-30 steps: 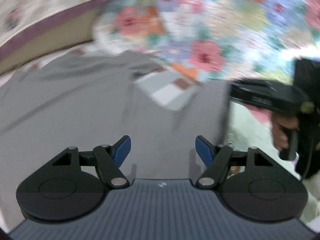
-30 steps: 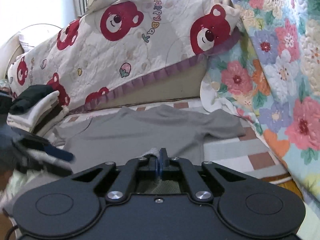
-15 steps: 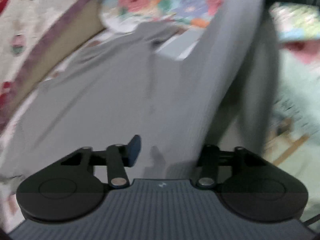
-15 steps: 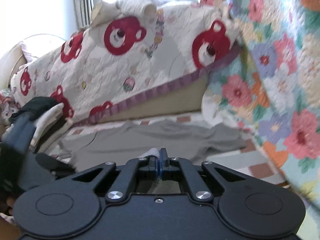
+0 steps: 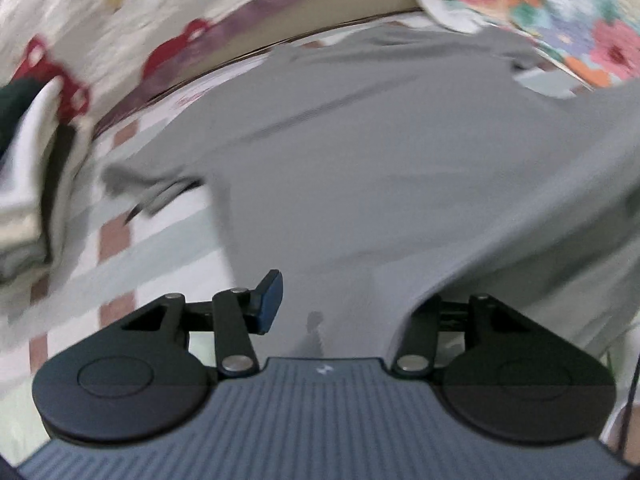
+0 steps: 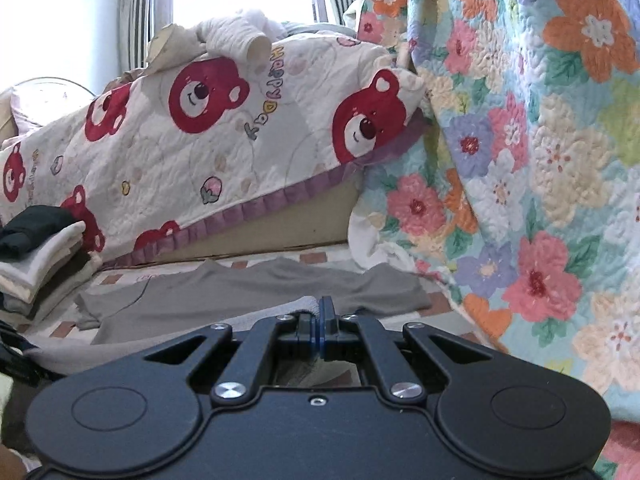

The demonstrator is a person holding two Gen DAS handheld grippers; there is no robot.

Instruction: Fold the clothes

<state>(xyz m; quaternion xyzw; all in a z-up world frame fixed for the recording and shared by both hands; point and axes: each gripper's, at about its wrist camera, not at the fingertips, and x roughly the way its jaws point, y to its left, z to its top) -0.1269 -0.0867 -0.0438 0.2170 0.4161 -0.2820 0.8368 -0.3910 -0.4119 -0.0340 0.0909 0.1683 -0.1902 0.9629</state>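
A grey T-shirt [image 5: 360,140] lies spread on the checked sheet [image 5: 120,248], its neck toward the far cushions. My left gripper [image 5: 346,304] hovers over the shirt's near part, pointing steeply down, and its jaws are opening. The left blue pad [image 5: 268,302] shows free of the cloth, while a raised fold of the shirt drapes over the right finger and hides it. In the right wrist view the grey T-shirt [image 6: 240,292] stretches away, and my right gripper [image 6: 322,312] is shut on its near edge, holding that edge lifted.
A stack of folded clothes [image 5: 24,184] stands at the shirt's left, also the stack [image 6: 40,256] in the right wrist view. A bear-print quilt [image 6: 240,140] covers the back cushions. A floral quilt [image 6: 540,160] hangs along the right side.
The left gripper swung left across the shirt and tipped down; the folded stack came into view. Its jaws narrowed, and the lifted fold now covers the right finger. The right gripper stays shut on the edge.
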